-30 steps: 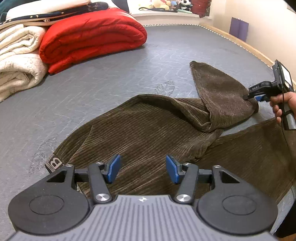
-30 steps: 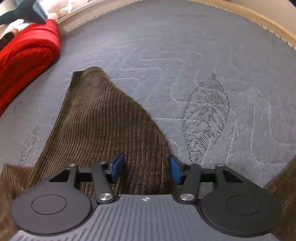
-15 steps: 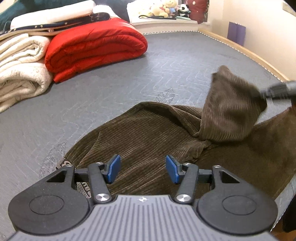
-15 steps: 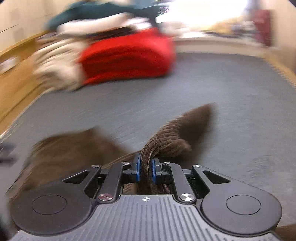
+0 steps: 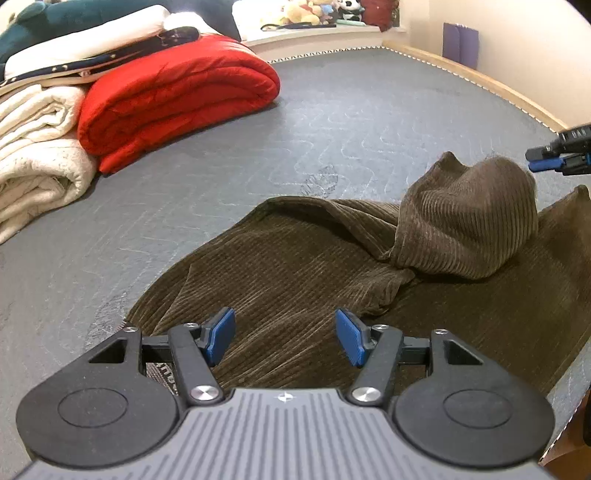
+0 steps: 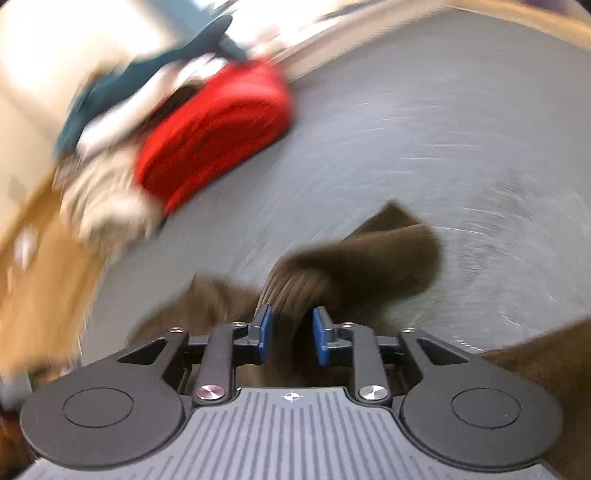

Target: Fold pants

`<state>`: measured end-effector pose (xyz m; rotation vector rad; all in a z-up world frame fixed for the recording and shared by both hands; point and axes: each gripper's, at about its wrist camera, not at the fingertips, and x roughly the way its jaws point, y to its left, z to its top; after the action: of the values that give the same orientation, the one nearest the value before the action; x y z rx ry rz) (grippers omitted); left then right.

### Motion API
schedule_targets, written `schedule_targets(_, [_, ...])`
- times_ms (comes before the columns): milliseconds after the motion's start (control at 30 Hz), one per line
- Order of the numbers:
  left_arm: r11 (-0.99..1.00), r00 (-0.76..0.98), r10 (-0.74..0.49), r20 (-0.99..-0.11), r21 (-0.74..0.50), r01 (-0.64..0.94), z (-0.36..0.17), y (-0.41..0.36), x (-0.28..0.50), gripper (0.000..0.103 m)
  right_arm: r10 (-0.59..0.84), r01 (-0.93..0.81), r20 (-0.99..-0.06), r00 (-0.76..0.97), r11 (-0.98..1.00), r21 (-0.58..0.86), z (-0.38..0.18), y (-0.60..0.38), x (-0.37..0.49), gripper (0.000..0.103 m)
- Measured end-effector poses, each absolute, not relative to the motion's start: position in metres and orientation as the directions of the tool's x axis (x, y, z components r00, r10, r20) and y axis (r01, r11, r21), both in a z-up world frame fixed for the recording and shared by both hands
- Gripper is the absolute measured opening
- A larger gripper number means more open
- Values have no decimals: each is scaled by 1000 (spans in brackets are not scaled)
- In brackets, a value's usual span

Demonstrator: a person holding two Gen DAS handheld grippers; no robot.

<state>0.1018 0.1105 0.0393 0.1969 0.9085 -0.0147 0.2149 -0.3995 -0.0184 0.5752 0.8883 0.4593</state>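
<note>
Brown corduroy pants (image 5: pixel 295 273) lie spread on a grey mattress (image 5: pixel 351 110). One pant leg (image 5: pixel 465 218) is lifted and curled over the rest at the right. My left gripper (image 5: pixel 284 334) is open and empty, hovering over the waist end. My right gripper (image 6: pixel 291 332) shows in its own blurred view with the jaws partly apart and the pant leg (image 6: pixel 354 266) running between them, loosely held. In the left wrist view the right gripper (image 5: pixel 546 158) sits at the far right edge, just beside the raised leg.
A folded red duvet (image 5: pixel 177 96) and cream blankets (image 5: pixel 37 147) are stacked at the back left of the mattress. A wooden bed frame (image 5: pixel 480 79) runs along the right side. Stuffed toys (image 5: pixel 314 11) sit on a ledge at the back.
The right gripper closed on the pant leg, lifted and swung it over toward the other leg, and its jaws have now widened. The left gripper stayed open and shifted slightly.
</note>
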Motion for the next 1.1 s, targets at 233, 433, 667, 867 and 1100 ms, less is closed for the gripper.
schedule_targets(233, [980,605,72,-793,169,106,33,108,114,67,427,195,-844,323,843,501,-93,-400,242,29])
schedule_targets(433, [980,599,76,-797,170,103,29,106,117,67,568,295,-694,442,638,711,-107,-399,256,30])
schedule_targets(667, [980,597,81,-798,175,100,27,106,118,67,595,290,-639,487,580,761,-103,-357,275,44])
schedule_targets(867, [981,598,80,-797,168,92,28,109,117,68,652,218,-606,456,578,786,-96,-317,286,44])
schedule_targets(1100, [983,597,81,-798,163,84,28,112,119,68,700,34,-621,353,654,756,-81,-259,290,55])
